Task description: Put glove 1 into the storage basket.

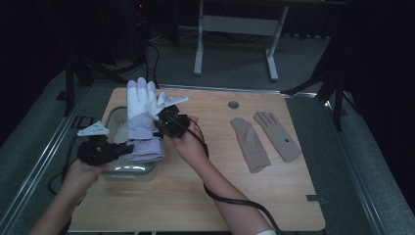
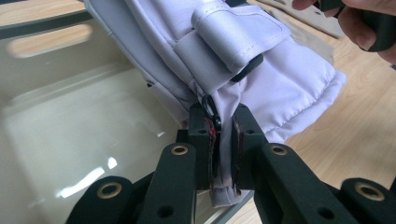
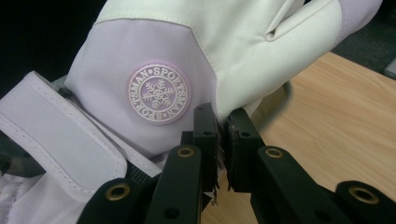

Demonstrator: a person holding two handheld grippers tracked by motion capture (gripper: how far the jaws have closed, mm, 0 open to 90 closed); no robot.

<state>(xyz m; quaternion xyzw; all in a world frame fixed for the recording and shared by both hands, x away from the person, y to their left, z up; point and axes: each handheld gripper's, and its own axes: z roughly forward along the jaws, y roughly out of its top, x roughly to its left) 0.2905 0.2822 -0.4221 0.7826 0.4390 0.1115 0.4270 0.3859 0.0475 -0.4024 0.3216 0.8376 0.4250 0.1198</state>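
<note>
Ski glove [image 1: 142,117] held over bin [image 1: 115,172], left tool [image 2: 223,140] clamped on cuff, right tool [image 3: 222,135] on palm edge. Probably mid-transfer; beige gloves [image 1: 264,139] left on surface [image 1: 205,196].

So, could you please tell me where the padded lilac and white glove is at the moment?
In the high view the glove is at the table's left, held up over the clear bin, between the left gripper and the right gripper.

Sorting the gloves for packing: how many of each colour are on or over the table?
Lilac-and-white ski glove, held over the clear bin: 1
Beige gloves, flat on the table: 2
Total: 3 gloves
</note>
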